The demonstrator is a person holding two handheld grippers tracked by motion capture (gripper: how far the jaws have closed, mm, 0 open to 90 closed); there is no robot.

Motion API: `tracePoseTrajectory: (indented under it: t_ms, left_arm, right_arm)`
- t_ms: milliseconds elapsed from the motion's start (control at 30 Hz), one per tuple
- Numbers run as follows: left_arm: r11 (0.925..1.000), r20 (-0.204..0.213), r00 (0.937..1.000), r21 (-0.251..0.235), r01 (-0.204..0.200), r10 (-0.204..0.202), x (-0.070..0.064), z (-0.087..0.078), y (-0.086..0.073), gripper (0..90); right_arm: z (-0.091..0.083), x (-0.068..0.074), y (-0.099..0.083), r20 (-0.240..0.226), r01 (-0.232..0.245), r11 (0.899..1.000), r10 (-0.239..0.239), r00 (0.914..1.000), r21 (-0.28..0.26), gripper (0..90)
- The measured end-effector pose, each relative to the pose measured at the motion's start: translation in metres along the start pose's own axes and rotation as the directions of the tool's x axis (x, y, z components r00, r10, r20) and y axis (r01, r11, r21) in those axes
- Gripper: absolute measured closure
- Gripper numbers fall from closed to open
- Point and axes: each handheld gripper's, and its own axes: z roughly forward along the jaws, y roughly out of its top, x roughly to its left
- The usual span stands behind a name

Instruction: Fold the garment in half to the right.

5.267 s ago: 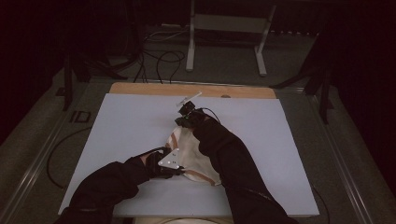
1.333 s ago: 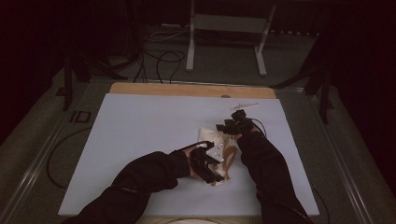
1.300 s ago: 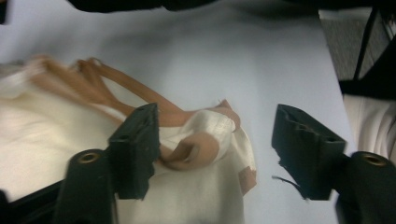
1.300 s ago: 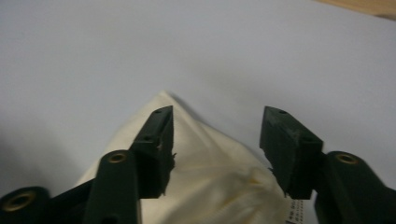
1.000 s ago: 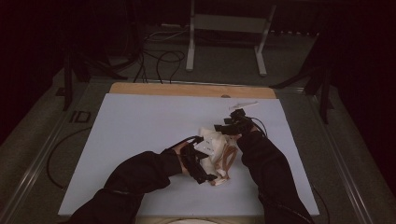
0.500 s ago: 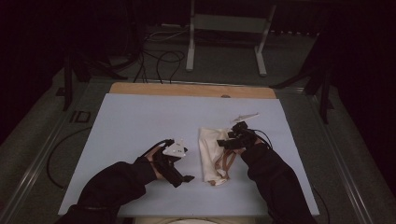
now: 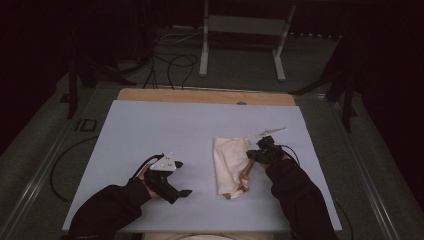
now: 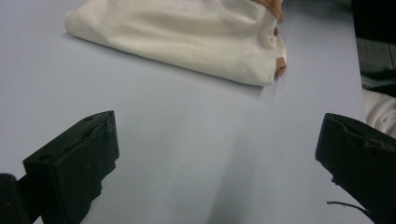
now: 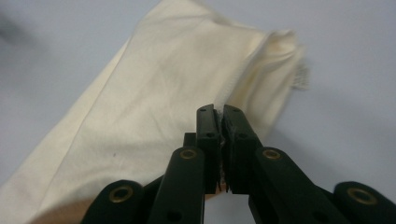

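Cloth (image 7: 230,162), cream, folded into a long narrow strip w/ orange-brown trim at its near end, lies right of centre on the pale blue table (image 7: 150,130). Right gripper (image 7: 256,154) sits at the cloth's right edge; right gripper view shows what high view can't: jaws pressed together, pinching a stitched fold. Left gripper (image 7: 184,192), near front edge, well apart from cloth; left gripper view shows jaws spread wide, nothing between. Wood strip along far edge; dark room, cables on floor.
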Motion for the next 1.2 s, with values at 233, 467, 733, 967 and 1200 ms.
tracePoseTrajectory:
  t_ms: [233, 467, 733, 967, 1200]
  left_arm:
    - [0.9989, -0.048, 0.9983, -0.034, 0.032, -0.034, 0.002, -0.007, -0.014, 0.4]
    - [0.9971, -0.098, 0.9940, -0.063, 0.043, -0.049, 0.001, -0.014, -0.025, 0.4]
    - [0.9935, -0.118, 0.9899, -0.090, 0.069, -0.079, 0.001, -0.024, -0.035, 0.4]
    - [0.9882, -0.137, 0.9846, -0.122, 0.092, -0.109, 0.003, -0.028, -0.043, 0.4]
    - [0.9810, -0.140, 0.9857, -0.182, 0.067, -0.094, 0.003, -0.031, -0.046, 0.4]
  right_arm:
    - [-0.007, -0.008, -0.005, 0.046, -0.020, 1.000, 0.020, 0.9987, -0.019, 87.1]
    - [0.003, -0.015, -0.016, 0.055, -0.051, 0.999, 0.051, 0.9972, 0.005, 84.9]
    - [0.016, -0.018, -0.030, 0.072, -0.052, 0.998, 0.049, 0.9962, 0.038, 81.2]
    - [0.016, -0.020, -0.031, 0.066, -0.045, 0.999, 0.044, 0.9969, 0.025, 73.9]
    - [0.002, -0.018, -0.007, 0.056, -0.028, 0.999, 0.030, 0.9980, -0.031, 60.1]
